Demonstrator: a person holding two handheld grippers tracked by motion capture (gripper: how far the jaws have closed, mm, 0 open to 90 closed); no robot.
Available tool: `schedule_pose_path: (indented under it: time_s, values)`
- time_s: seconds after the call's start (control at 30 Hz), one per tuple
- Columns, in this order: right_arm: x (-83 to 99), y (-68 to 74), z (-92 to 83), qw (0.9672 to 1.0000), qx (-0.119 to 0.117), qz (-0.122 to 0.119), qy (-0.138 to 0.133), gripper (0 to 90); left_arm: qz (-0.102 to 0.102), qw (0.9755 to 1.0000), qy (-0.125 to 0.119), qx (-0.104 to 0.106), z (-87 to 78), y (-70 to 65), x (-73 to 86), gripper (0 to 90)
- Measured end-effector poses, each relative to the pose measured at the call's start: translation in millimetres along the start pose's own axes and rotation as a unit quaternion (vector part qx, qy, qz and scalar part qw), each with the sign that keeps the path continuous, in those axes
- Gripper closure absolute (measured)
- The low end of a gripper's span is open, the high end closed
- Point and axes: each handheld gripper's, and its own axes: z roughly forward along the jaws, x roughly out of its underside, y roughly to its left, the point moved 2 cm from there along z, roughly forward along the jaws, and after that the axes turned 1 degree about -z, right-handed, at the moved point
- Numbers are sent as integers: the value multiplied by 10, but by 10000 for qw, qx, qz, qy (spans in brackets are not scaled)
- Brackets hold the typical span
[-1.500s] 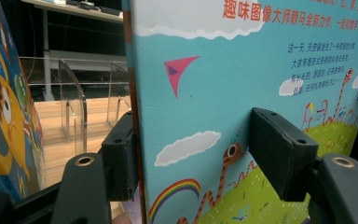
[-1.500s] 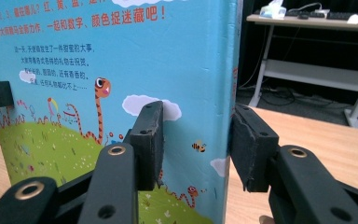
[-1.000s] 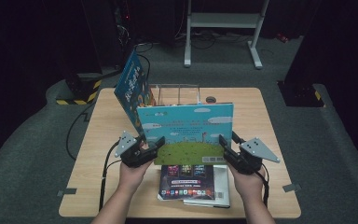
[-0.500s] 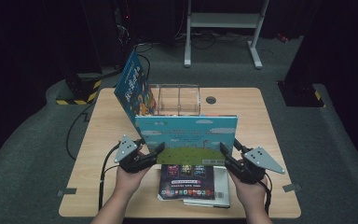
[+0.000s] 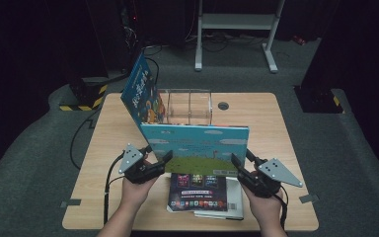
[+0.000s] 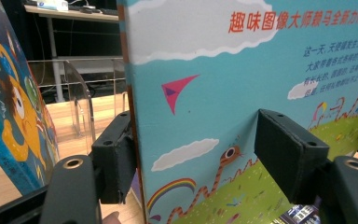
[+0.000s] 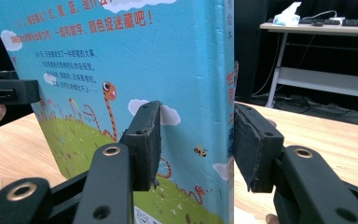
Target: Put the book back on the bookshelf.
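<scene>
Picture book (image 5: 197,148) stood upright near the worktop (image 5: 276,123) front edge, over a flat book stack (image 5: 205,192). Left gripper (image 6: 193,154) jaws had just been opening, apart around its edge; right gripper (image 7: 196,144) jaws loosely straddled the spine. Unclamped, it could topple.

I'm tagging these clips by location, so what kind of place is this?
Probably a lab or recording studio rather than a home: a lone wooden table stands on grey carpet against dark surroundings, cables trail across the floor behind it, and a desk with a keyboard and tissue box stands further back.
</scene>
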Motion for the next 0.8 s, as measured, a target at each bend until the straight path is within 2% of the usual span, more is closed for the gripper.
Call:
schedule_pose_path:
  time_s: [0.23, 0.33, 0.43, 0.5, 0.6, 0.8]
  values:
    - [-44, 42, 6, 9999, -100, -14, -17, 521, -84, 10000, -13, -41, -22, 46, 12, 315]
    - [-64, 55, 19, 9999, -150, -38, -19, 523, -192, 9998, -53, 4, -37, 83, 28, 318]
    - [-85, 66, 28, 9998, -192, -69, -15, 527, -261, 9995, -186, -59, -82, 122, 14, 334]
    - [-91, 97, 31, 9997, -240, -85, -6, 531, -348, 9992, -183, -35, -92, 152, 1, 329]
    - [-87, 151, 32, 9994, -298, -162, 7, 530, -364, 9991, -185, -56, -104, 180, 1, 316]
    - [-83, 197, 48, 9993, -348, -163, -5, 522, -405, 9990, -199, -73, -132, 202, 26, 311]
